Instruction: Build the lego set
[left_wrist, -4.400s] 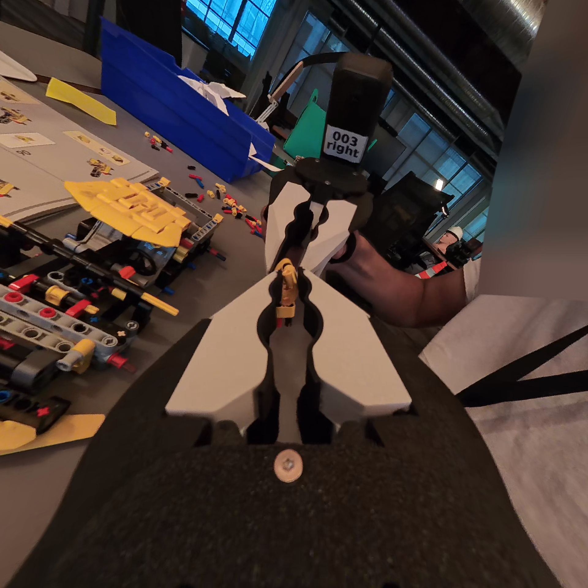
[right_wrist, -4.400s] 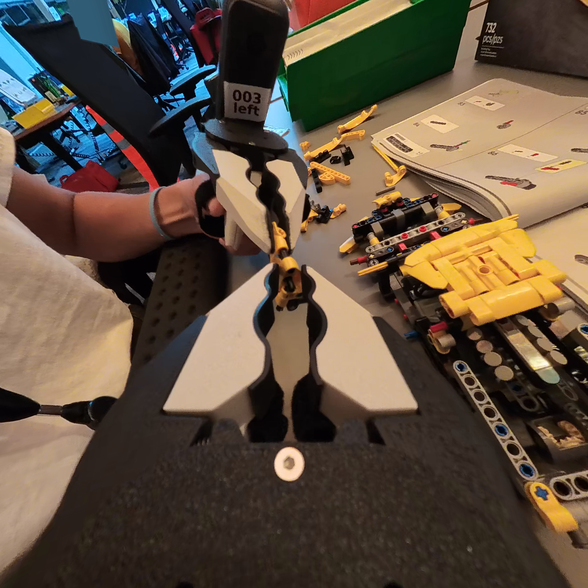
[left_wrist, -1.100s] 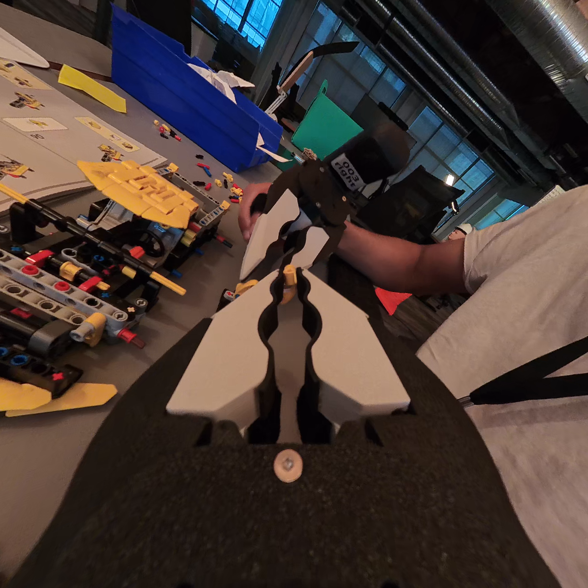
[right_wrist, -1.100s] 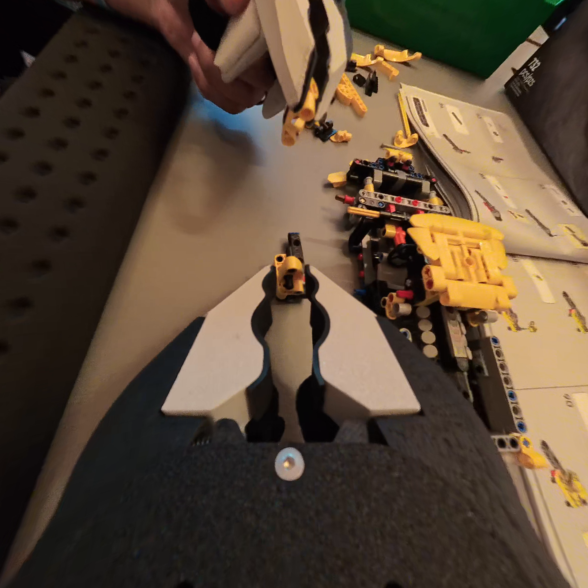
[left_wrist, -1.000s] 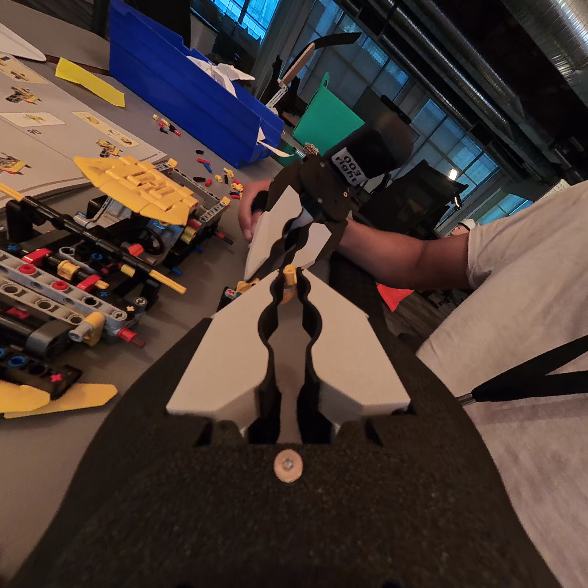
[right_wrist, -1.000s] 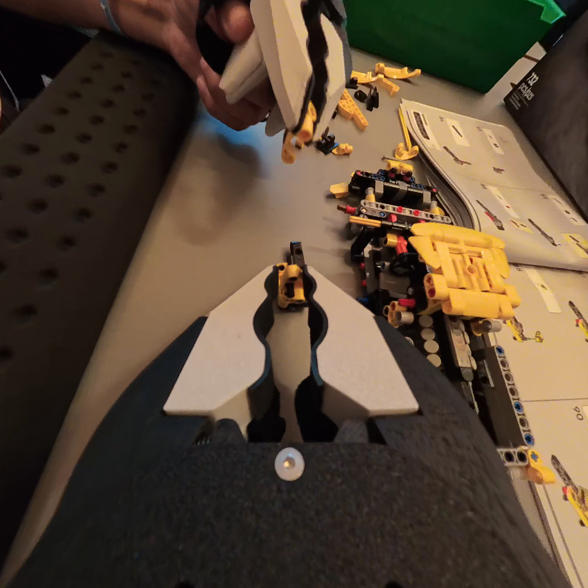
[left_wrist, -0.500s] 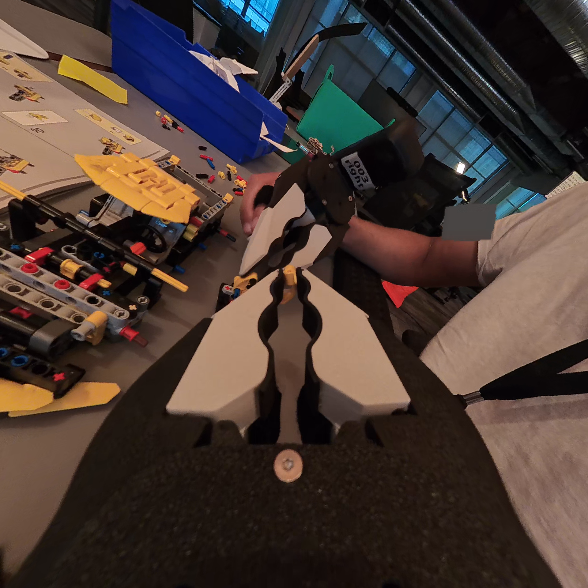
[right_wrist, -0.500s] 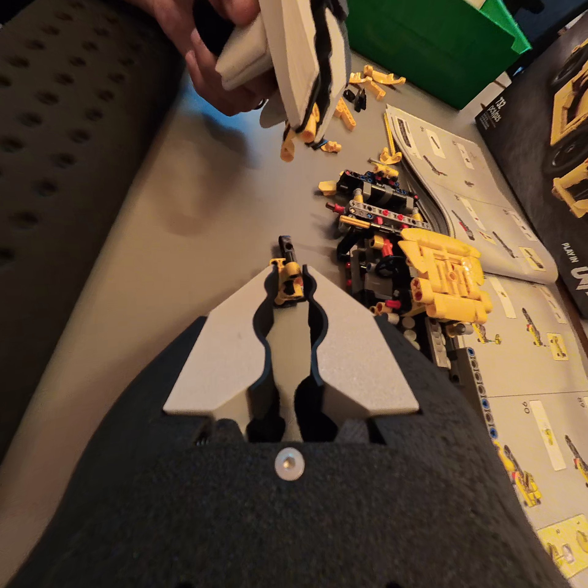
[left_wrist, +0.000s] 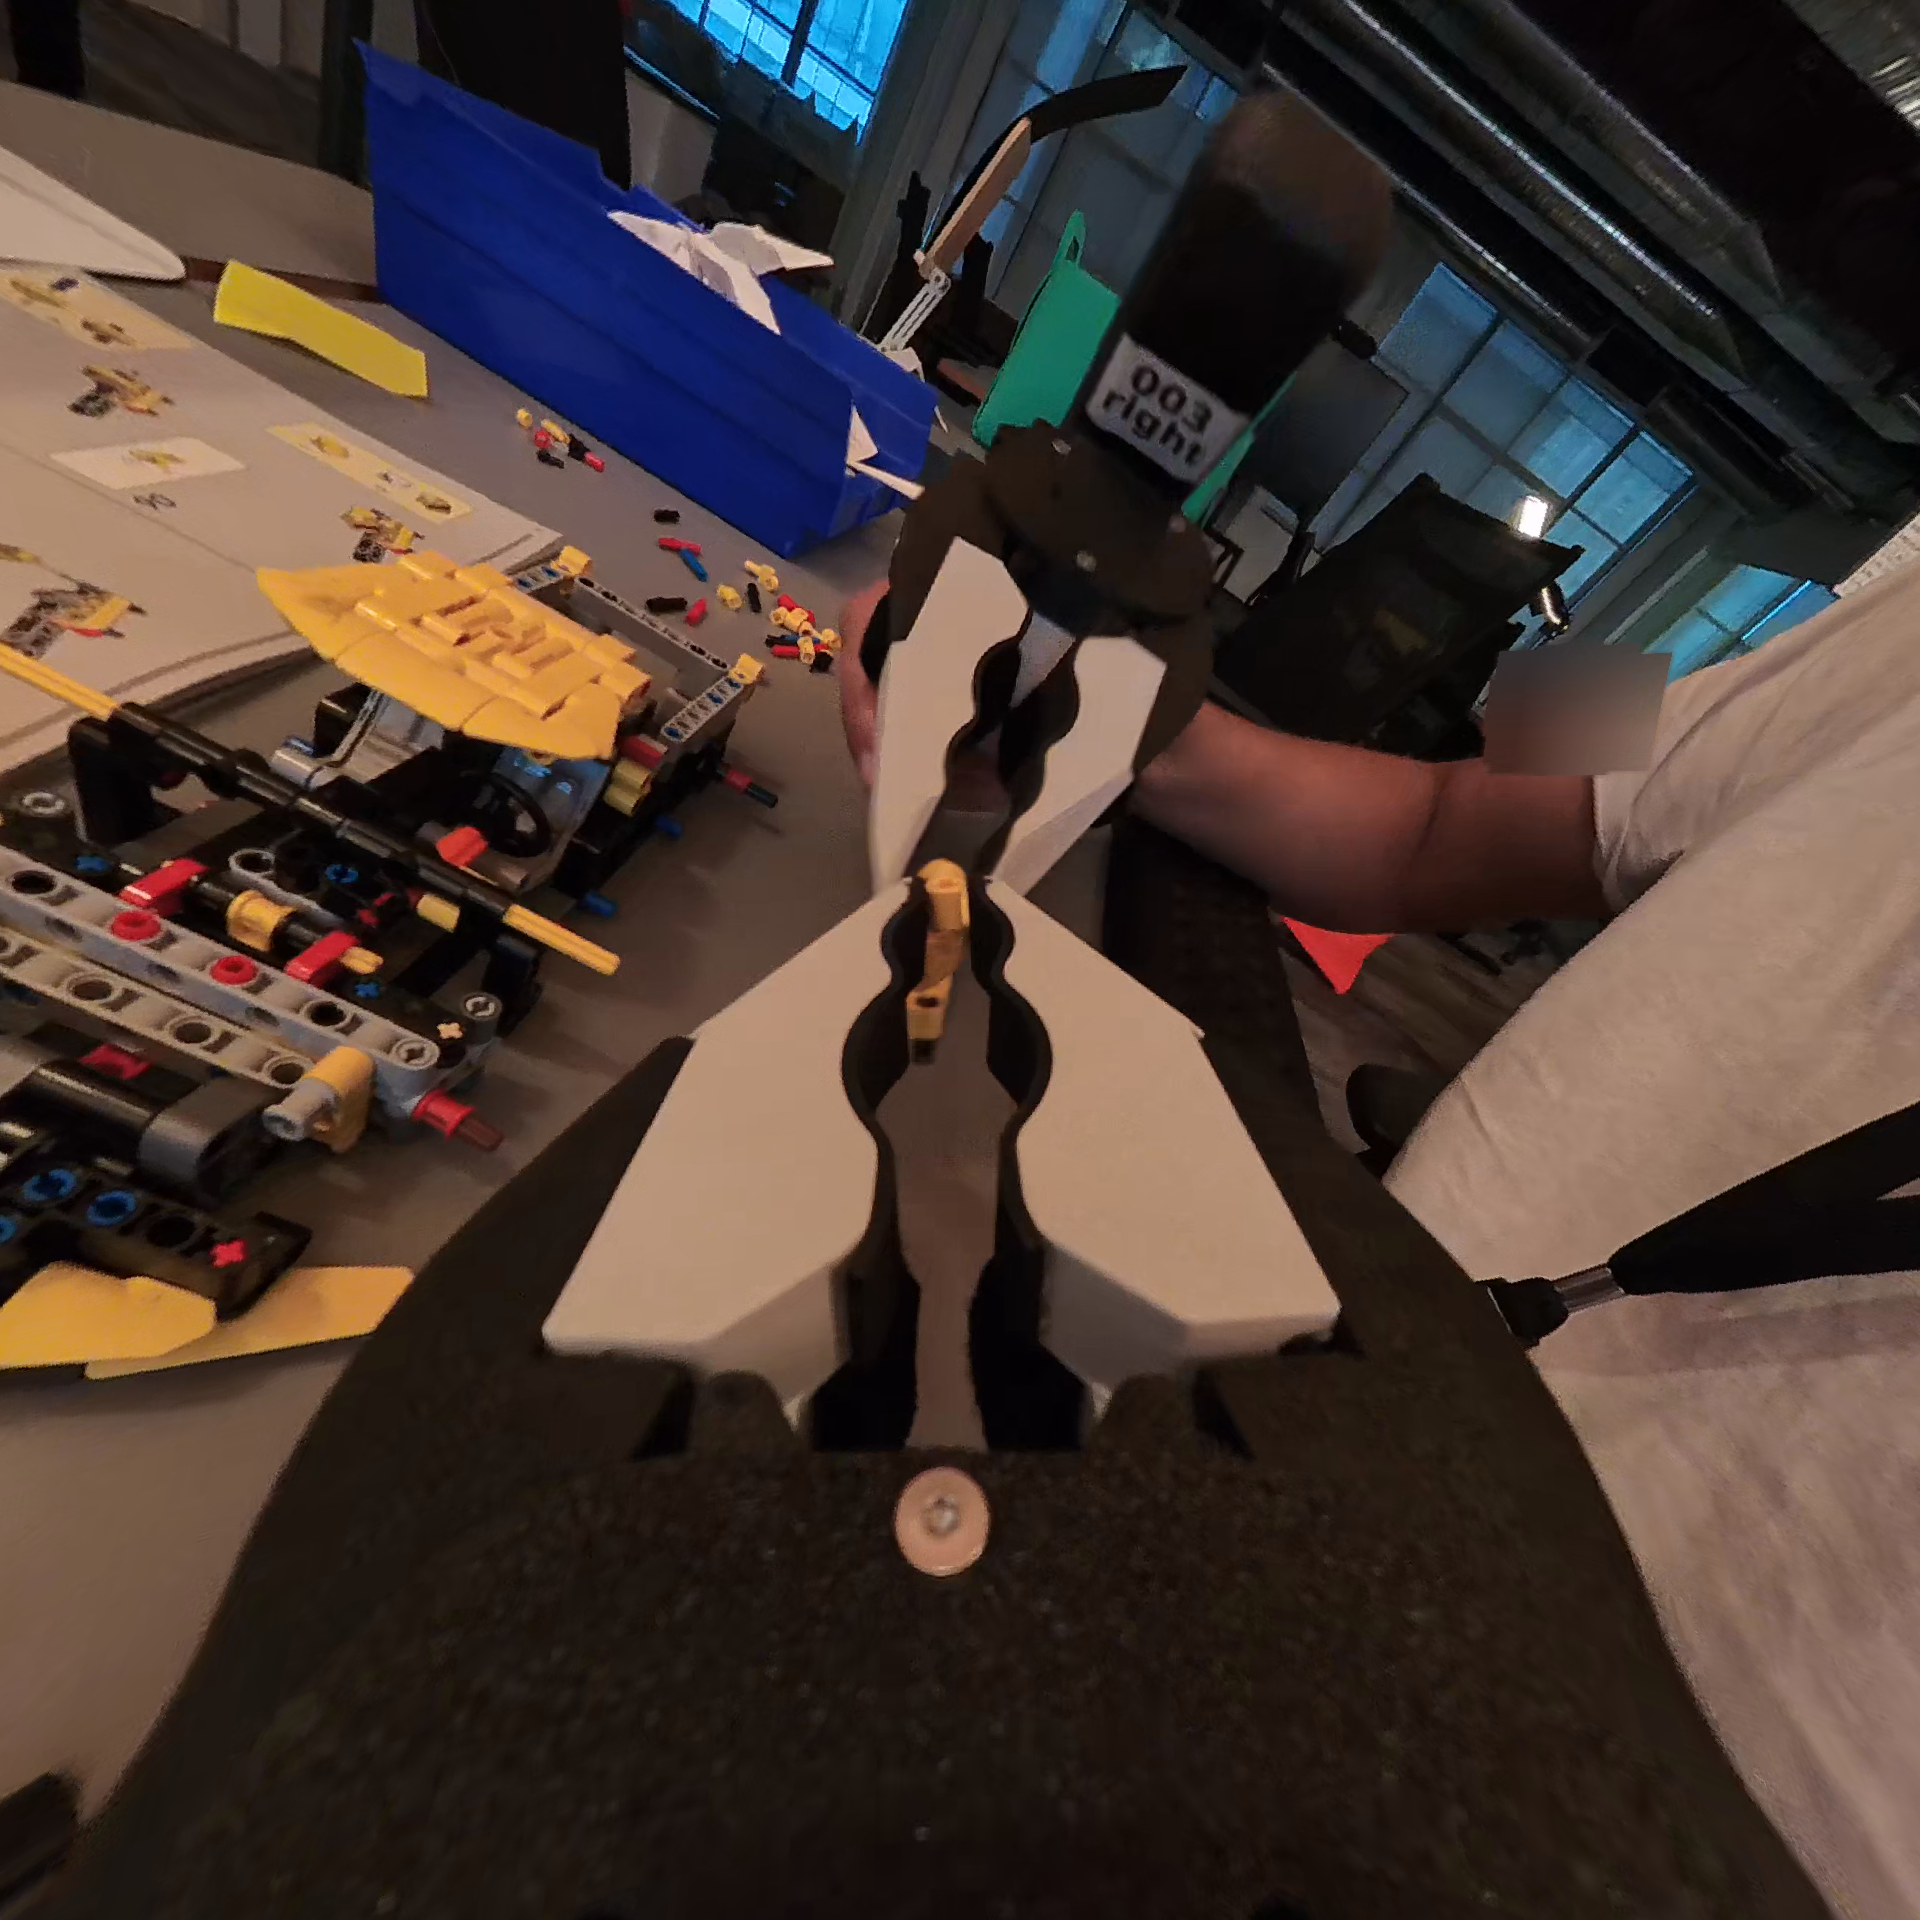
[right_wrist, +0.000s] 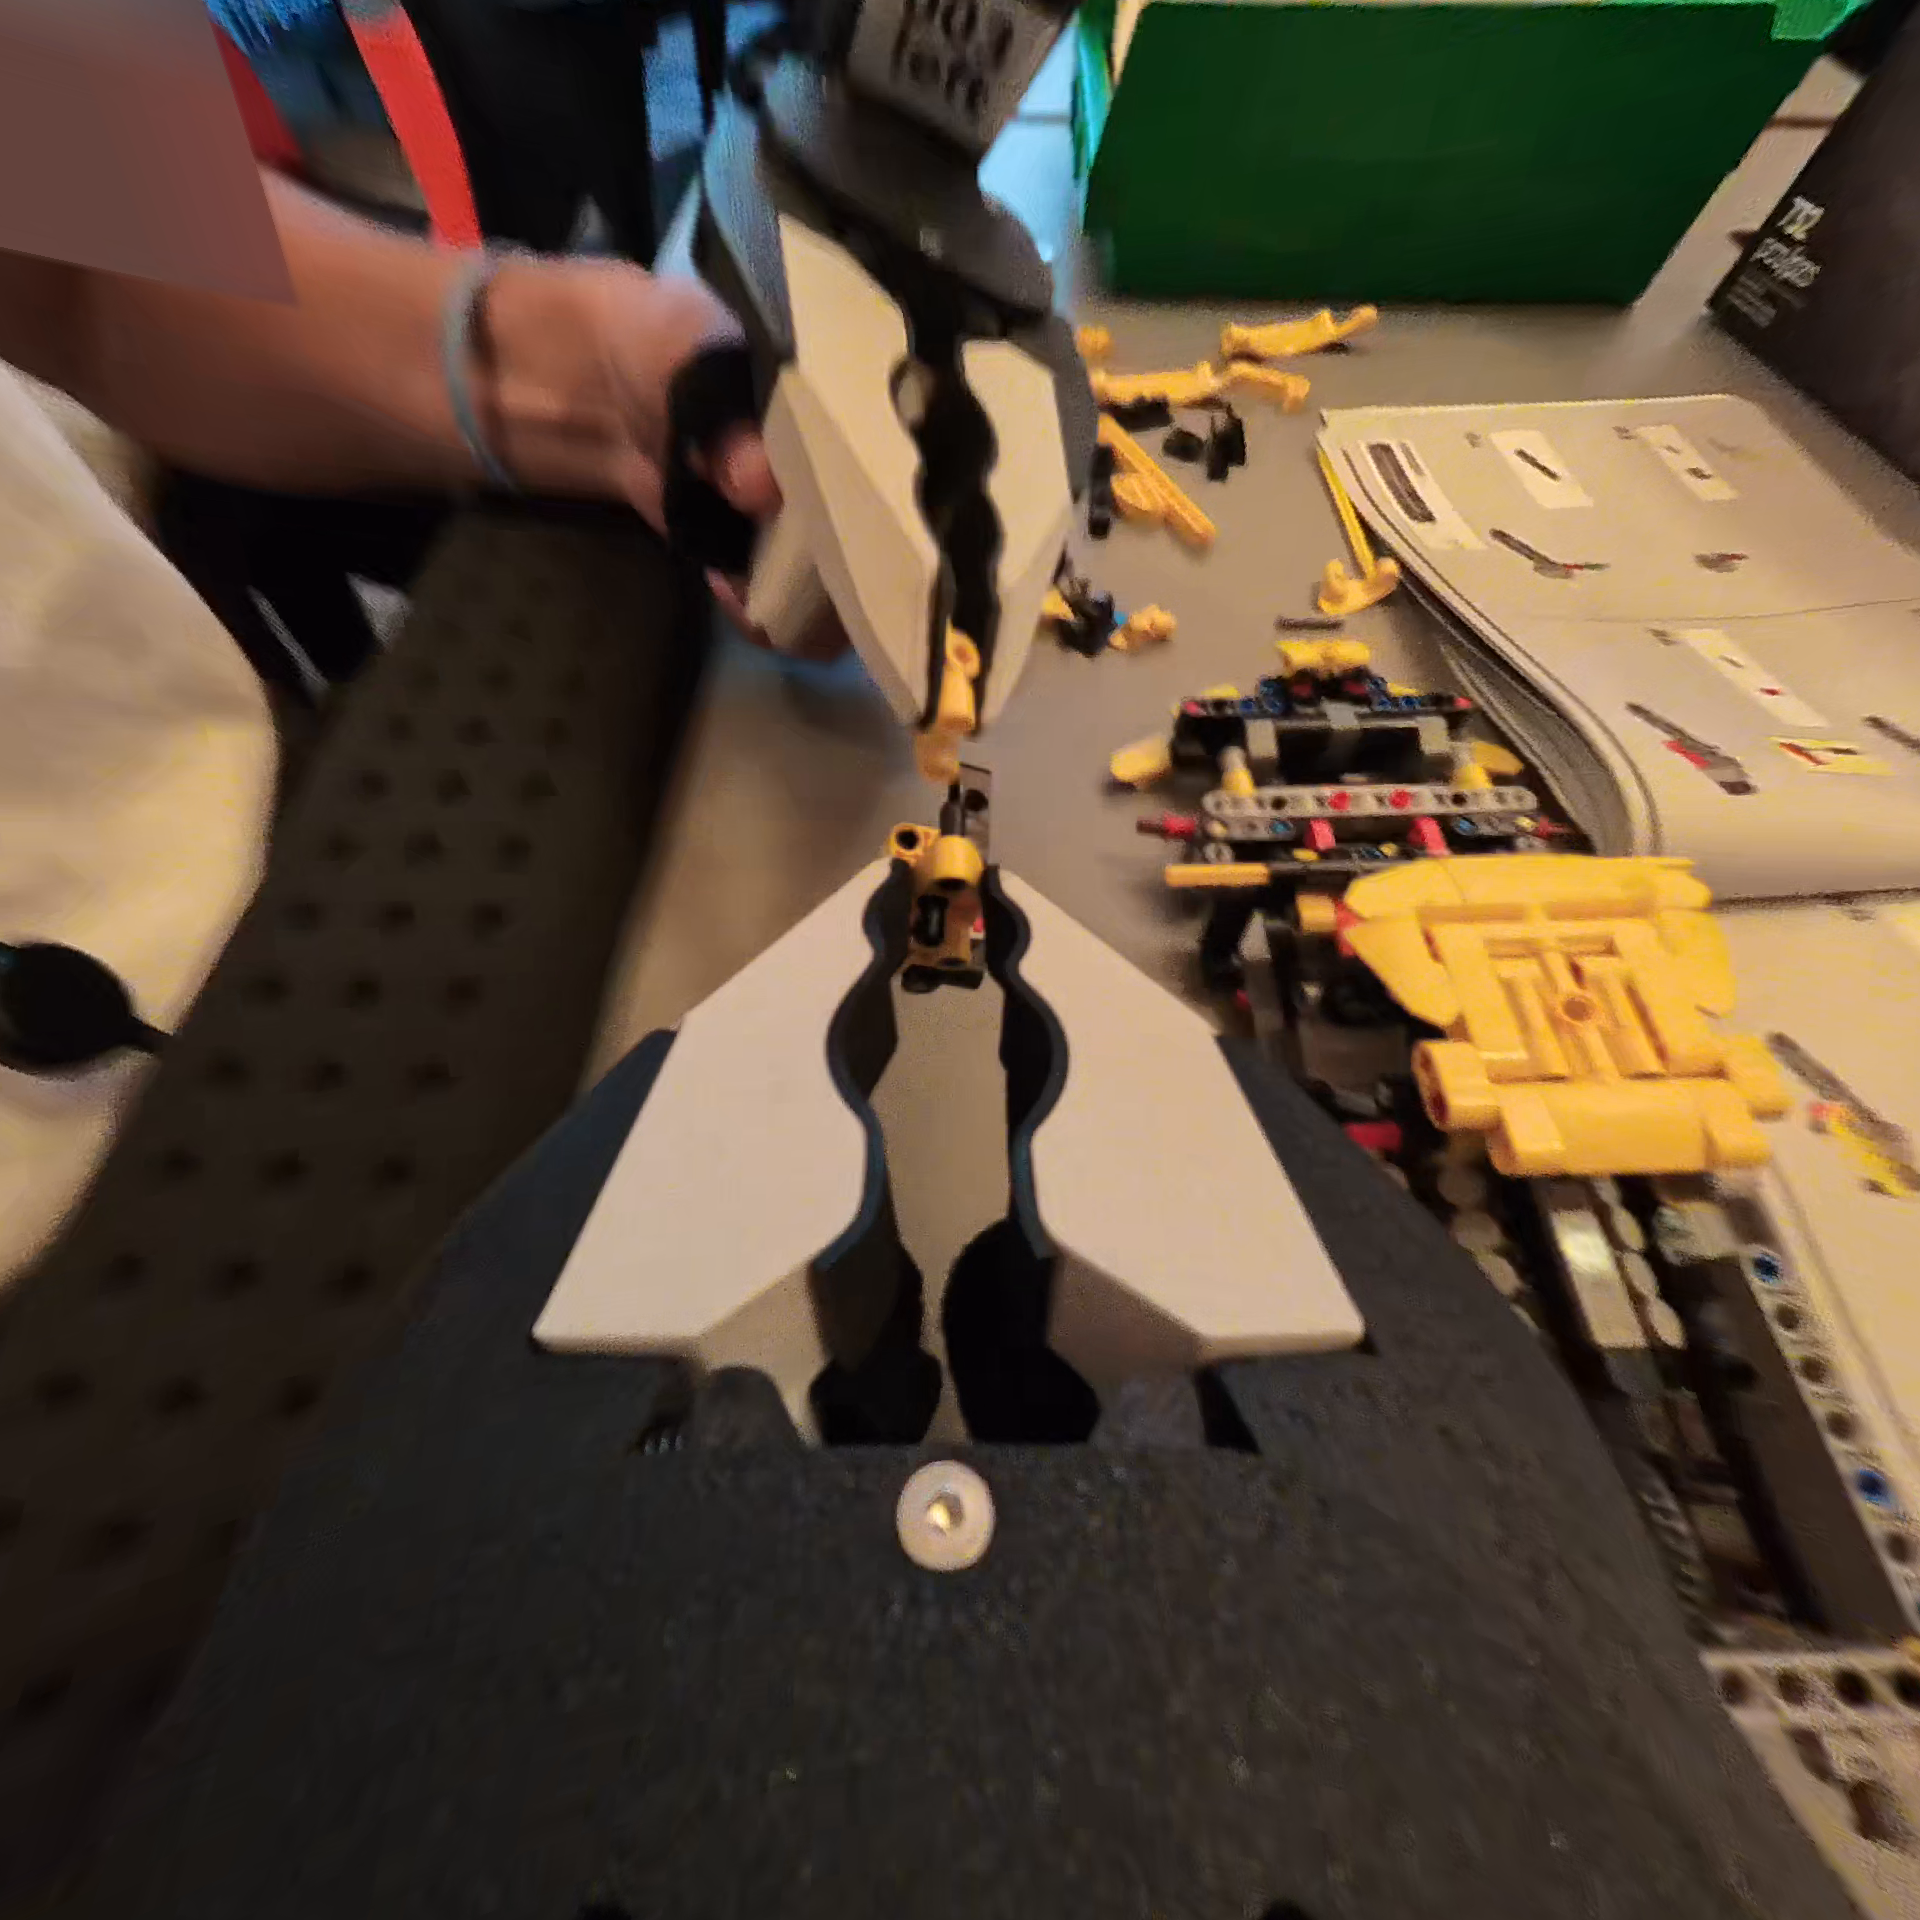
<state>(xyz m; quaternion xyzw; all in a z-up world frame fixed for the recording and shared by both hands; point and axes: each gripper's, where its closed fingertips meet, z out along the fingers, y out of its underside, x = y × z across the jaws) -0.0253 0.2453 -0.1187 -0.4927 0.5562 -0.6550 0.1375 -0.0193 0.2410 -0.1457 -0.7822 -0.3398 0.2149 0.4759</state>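
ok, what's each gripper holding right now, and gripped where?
Left gripper: a thin yellow piece, pinched partway along at the fingertips. Right gripper: a yellow-and-black piece, gripped by its yellow body, black end sticking out.

Booklet (right_wrist: 1621, 582) behind model (right_wrist: 1538, 1039); bin (right_wrist: 1403, 145) beyond.

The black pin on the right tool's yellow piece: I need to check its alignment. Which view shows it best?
The right wrist view: the black pin sticks out past the right tool, pointing at the left tool's yellow connector. In the left wrist view the pin is hidden behind that connector.
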